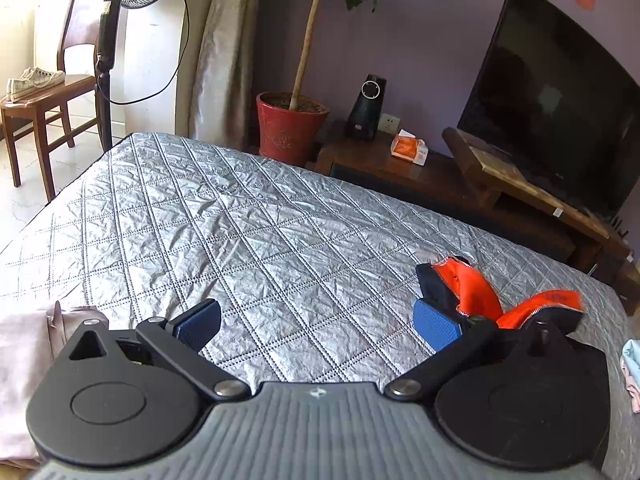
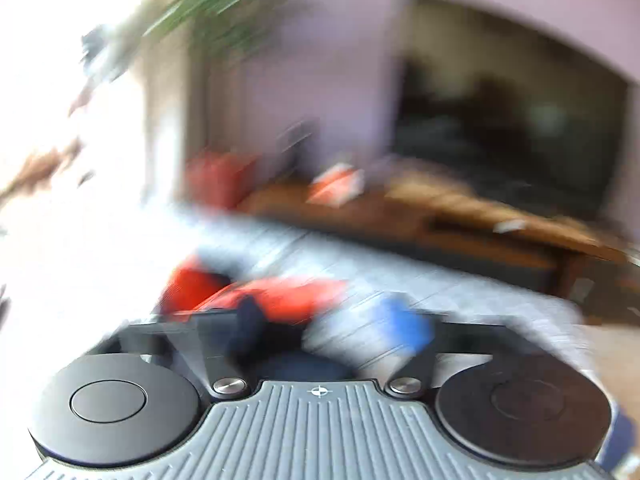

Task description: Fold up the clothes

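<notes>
A navy garment with bright orange lining [image 1: 468, 292] lies bunched on the silver quilted bed cover [image 1: 240, 220], just outside the right finger of my left gripper [image 1: 320, 324]. That gripper is open, its blue pads [image 1: 436, 328] wide apart with only bedding between them. The right wrist view is heavily blurred. In it the same orange and navy garment [image 2: 280, 296] sits by the left finger of my right gripper [image 2: 328, 328]. Its jaws stand apart, with grey bed cover showing in the gap and a blue pad [image 2: 408, 328] on the right.
A pale pink cloth [image 1: 24, 344] lies at the bed's near left, and light blue and pink clothes [image 1: 632, 368] at the right edge. Beyond the bed stand a red plant pot [image 1: 290, 128], a TV [image 1: 552, 92] on a wooden cabinet, a fan and a chair [image 1: 44, 100] bearing shoes.
</notes>
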### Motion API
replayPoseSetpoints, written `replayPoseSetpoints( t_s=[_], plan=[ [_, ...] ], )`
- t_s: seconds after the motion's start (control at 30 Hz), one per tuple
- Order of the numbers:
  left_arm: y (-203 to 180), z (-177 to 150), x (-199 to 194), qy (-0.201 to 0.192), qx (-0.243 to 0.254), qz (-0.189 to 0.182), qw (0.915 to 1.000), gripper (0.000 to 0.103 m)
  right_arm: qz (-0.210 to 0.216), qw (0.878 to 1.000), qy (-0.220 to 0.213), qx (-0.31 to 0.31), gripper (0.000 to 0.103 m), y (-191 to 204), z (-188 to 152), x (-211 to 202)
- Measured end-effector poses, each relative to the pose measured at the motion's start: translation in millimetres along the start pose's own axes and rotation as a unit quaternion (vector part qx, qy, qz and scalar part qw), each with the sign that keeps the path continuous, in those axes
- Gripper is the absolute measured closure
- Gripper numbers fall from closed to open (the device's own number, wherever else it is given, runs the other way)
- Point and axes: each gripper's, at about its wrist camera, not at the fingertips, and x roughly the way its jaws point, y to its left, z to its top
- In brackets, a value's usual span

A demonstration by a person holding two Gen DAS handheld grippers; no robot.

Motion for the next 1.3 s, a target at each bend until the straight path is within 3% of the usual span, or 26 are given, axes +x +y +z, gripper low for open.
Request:
replayPoseSetpoints(
  t_s=[0.07,0.13,0.2,0.3,0.4,0.43,0.47,0.5,0.53,0.57,0.67,0.73,0.8,0.83,0.9,1.03,1.07,1.13,1.17,1.3],
  plan=[
    [-4,-2,0,0.002,0.01,-0.002,0.9999,0.001,0.011,0.999,0.033,-0.018,0.036,32,-9,26],
    [-7,-3,0,0.003,0.02,-0.004,0.9998,0.001,-0.002,0.999,0.048,0.025,0.036,31,-15,51],
    [-8,-4,1,0.005,0.028,-0.007,0.9996,0.001,-0.018,0.996,0.058,0.07,0.036,24,-18,71],
    [-9,-3,4,0.008,0.029,-0.011,0.9995,0.001,0.015,0.991,0.077,0.109,0.033,23,-17,96],
    [-12,-4,4,0.01,0.033,-0.014,0.9993,0.001,0.045,0.99,0.104,0.08,0.022,39,-13,114],
    [-13,-4,4,0.01,0.034,-0.015,0.9993,0.001,0.037,0.99,0.119,0.068,0.024,43,-14,120],
    [-14,-4,4,0.01,0.035,-0.015,0.9992,0.001,0.022,0.989,0.127,0.065,0.039,43,-17,124],
    [-14,-5,3,0.01,0.036,-0.015,0.9992,0.001,0.019,0.988,0.131,0.078,0.074,39,-19,126],
    [-14,-5,2,0.009,0.037,-0.016,0.9991,0.001,0.016,0.987,0.125,0.095,0.086,32,-19,126],
    [-13,-6,2,0.009,0.039,-0.016,0.9991,0.001,0.009,0.987,0.115,0.11,0.095,24,-20,124],
    [-11,-6,3,0.011,0.036,-0.013,0.9992,0.001,-0.043,0.989,0.063,0.124,0.1,-6,-15,100],
    [-10,-6,3,0.011,0.031,-0.013,0.9994,0.001,-0.078,0.986,0.02,0.144,0.1,-37,-7,79],
    [-11,-6,3,0.01,0.031,-0.015,0.9993,0.001,-0.128,0.976,0.03,0.171,0.09,-69,-2,71],
    [-12,-6,3,0.01,0.032,-0.016,0.9993,0.001,-0.151,0.972,0.042,0.174,0.09,-81,-2,71],
    [-15,-6,4,0.011,0.035,-0.015,0.9992,0.001,-0.192,0.974,0.033,0.114,0.089,-73,-1,64],
    [-19,-7,6,0.014,0.039,-0.014,0.999,0.001,-0.151,0.988,-0.012,0.027,0.087,-21,0,48],
    [-20,-8,7,0.015,0.04,-0.014,0.999,0.001,-0.129,0.991,-0.018,0.022,0.081,-5,-3,45],
    [-23,-9,7,0.015,0.046,-0.016,0.9987,0.001,-0.063,0.998,-0.009,0.008,0.049,30,-8,46],
    [-24,-9,7,0.015,0.049,-0.017,0.9986,0.001,-0.03,1.0,0.005,-0.005,0.019,49,-11,47],
    [-25,-10,8,0.017,0.052,-0.017,0.9984,0.001,-0.054,0.996,-0.02,-0.073,0.029,116,-20,43]
  ],
)
